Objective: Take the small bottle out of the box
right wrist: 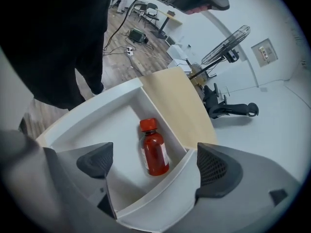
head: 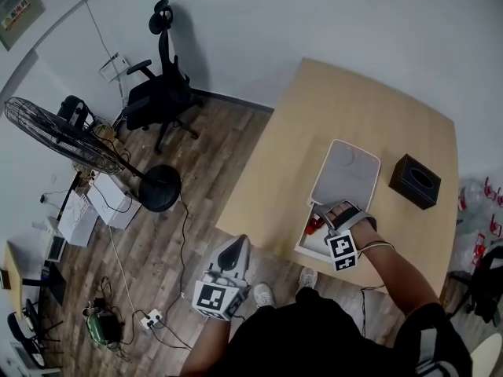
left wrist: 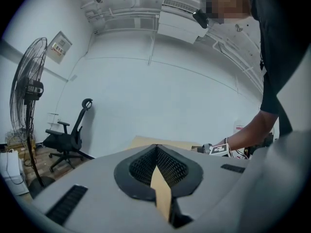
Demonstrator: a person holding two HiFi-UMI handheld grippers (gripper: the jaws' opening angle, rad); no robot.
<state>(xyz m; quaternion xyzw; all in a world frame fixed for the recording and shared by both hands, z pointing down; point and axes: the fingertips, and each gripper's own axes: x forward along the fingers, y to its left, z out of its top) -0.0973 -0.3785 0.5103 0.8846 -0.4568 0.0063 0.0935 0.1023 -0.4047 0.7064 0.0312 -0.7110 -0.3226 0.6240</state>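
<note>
Head view looks down on a tan table (head: 346,116) with a white box (head: 343,177), lid back. The right gripper (head: 336,213) hangs over it, jaws spread and empty. The left gripper (left wrist: 156,149) (off the table's edge) has its jaws clenched on nothing. A small red bottle (right wrist: 154,152) lies inside the box.

Pale grey walls (head: 354,22) fill the top of the head view. A brown wood-plank floor (head: 212,171) runs down the left half, strewn with thin black cables (head: 185,234). A black wheeled office chair (head: 161,93) stands at upper left against the wall. A black pedestal fan (head: 59,136) stands at far left, beside white boxes (head: 110,201). A light wooden table (head: 330,108) sits centre right.
</note>
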